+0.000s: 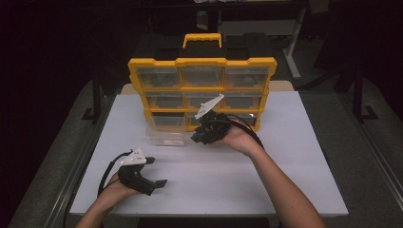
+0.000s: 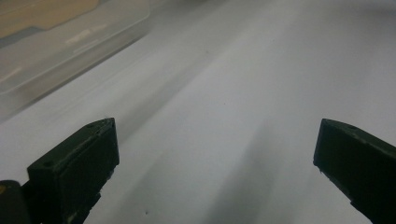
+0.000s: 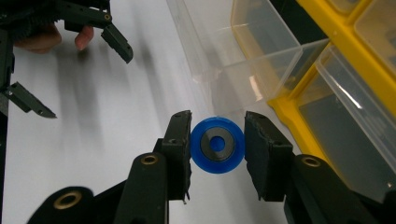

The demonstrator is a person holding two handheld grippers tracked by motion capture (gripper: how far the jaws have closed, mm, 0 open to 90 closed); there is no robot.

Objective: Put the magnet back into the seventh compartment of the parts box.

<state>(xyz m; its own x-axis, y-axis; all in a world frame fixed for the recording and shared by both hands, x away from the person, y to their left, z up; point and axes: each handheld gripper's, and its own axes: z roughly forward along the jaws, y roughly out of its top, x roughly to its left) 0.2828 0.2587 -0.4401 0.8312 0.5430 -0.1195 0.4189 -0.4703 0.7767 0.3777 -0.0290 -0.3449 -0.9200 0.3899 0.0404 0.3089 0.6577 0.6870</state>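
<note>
Holding a small round blue plastic wheel with a grey ring in its middle (image 3: 217, 145), the right gripper (image 3: 217, 149) has its two black jaws pressed on the wheel's two sides. They are closed just as far as the wheel lets them. The wheel is up off the white table (image 1: 266, 161), right in front of the bottom row of the yellow plastic box of clear drawers (image 1: 202, 90). One clear plastic drawer (image 1: 164, 136) sits out on the table, just in front of the box and beside the right gripper.

The left gripper (image 1: 157, 171) is lower down at the near left of the table, well apart from the wheel. Its jaws stand wide open with only bare table between them. From the left gripper view, a corner of the clear drawer (image 2: 65, 42) shows off to one side.
</note>
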